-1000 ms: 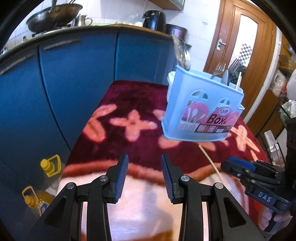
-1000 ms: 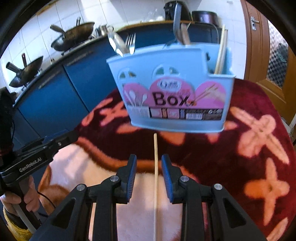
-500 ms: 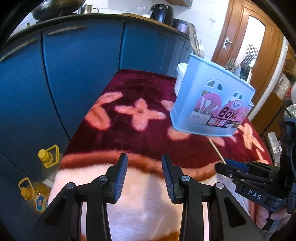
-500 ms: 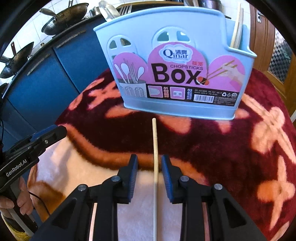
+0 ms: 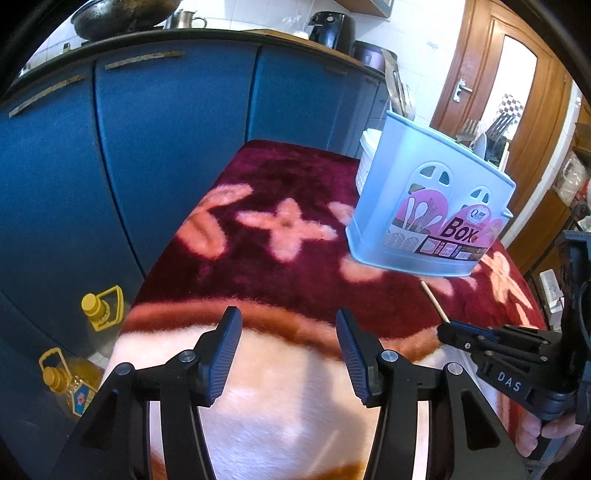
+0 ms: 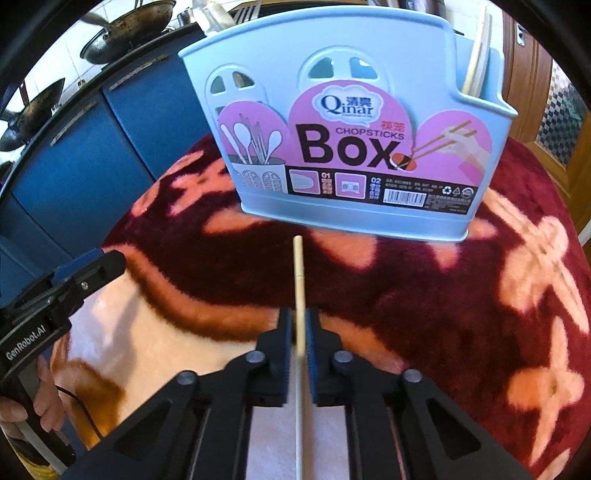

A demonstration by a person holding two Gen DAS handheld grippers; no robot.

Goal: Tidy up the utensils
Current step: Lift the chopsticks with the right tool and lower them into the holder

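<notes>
A light-blue chopsticks box [image 6: 354, 122] stands on the red and pink blanket [image 6: 480, 295], holding forks, a spoon and chopsticks [image 6: 476, 51]. In front of it lies one pale wooden chopstick [image 6: 298, 273], pointing at the box. My right gripper [image 6: 300, 317] is shut on that chopstick. In the left wrist view the same box [image 5: 428, 206] sits to the right, and the right gripper [image 5: 443, 328] comes in from the right edge over the chopstick [image 5: 434, 301]. My left gripper [image 5: 288, 332] hovers over the pink part of the blanket, its jaws opening with nothing between them.
Blue cabinet doors [image 5: 166, 140] stand behind the blanket-covered surface, with pans [image 6: 122, 33] on the counter above. Two oil bottles [image 5: 70, 380] stand on the floor at the left. A wooden door [image 5: 495, 103] is at the back right. A white basket [image 5: 369, 155] sits behind the box.
My right gripper dropped closer to the blanket and closed on the chopstick. The left gripper's jaws widened and its view tilted down a little.
</notes>
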